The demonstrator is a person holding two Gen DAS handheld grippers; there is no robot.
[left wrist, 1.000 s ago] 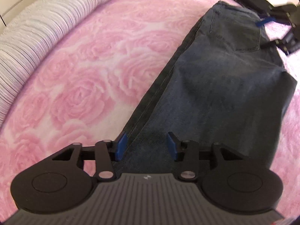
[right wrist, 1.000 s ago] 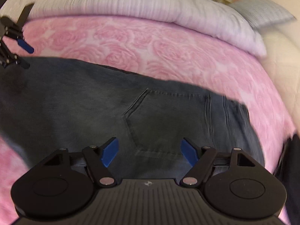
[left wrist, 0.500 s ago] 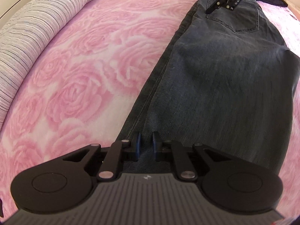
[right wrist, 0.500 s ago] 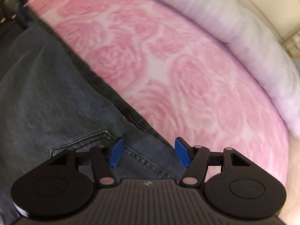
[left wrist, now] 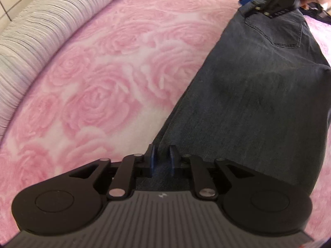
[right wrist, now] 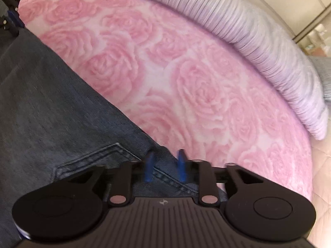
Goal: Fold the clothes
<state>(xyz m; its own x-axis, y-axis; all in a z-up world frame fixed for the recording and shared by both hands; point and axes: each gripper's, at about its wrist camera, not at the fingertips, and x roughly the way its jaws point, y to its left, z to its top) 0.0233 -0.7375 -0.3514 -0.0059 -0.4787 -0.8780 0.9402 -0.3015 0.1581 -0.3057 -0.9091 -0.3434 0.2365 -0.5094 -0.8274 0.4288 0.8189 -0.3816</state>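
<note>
Dark blue jeans lie flat on a pink rose-patterned blanket, folded lengthwise with a back pocket facing up. My left gripper is shut on the leg-end hem, with denim pinched between its blue pads. At the far waist end, my right gripper shows small with a hand behind it. In the right wrist view the right gripper is narrowed onto the waistband corner of the jeans, just beside the pocket seam. Its fingers are blurred.
A striped grey-white bolster runs along the blanket's far side and also shows in the right wrist view. A cream quilted surface lies past the blanket's right edge. Dark cloth sits beyond the waistband.
The left gripper went from open to shut on the hem. The right gripper dropped from above the pocket to the waistband corner, and its fingers drew together on the denim.
</note>
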